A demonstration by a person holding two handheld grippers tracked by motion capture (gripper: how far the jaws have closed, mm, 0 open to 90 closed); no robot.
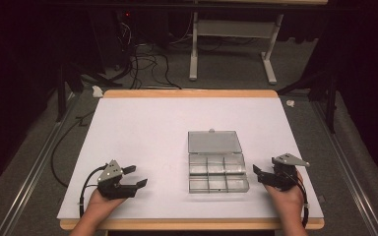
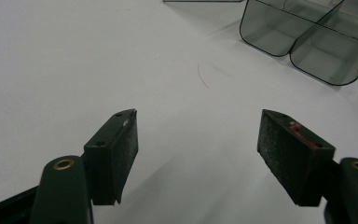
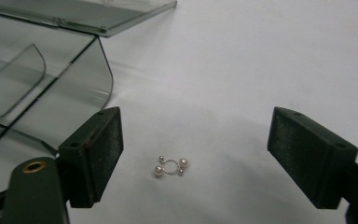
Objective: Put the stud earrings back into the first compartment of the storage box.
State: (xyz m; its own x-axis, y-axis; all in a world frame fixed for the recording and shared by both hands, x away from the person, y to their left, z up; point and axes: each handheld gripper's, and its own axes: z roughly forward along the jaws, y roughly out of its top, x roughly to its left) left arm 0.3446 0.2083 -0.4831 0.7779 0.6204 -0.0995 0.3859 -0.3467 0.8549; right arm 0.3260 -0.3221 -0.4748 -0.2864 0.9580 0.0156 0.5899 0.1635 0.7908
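The table [image 1: 142,128] takes up the centre of the high view, its white top bare apart from one box. The clear plastic box [image 1: 218,167] sits right of centre in that view, lid folded back flat toward the upper edge of the frame, six compartments exposed. None of the compartments appears to hold anything.

Status: judged from the layout, the work is at its start. The box is already open; the pick-up and the placing in a compartment remain to be done.

The left gripper [image 1: 130,178], lower left of the high view, is held above the table with its jaws spread wide and nothing between them; in the left gripper view the box [image 2: 307,37] corner lies at the upper right.

The right gripper [image 1: 260,175], lower right of the high view, is just beside the box's right edge. Its jaws stand wide apart and hold nothing.

The ring [image 3: 170,166] lies on the table at lower centre of the right gripper view, between the two jaws and touching neither, just beside the box [image 3: 42,88] wall. It is a thin wire ring with small pearl-like beads, two at either side.
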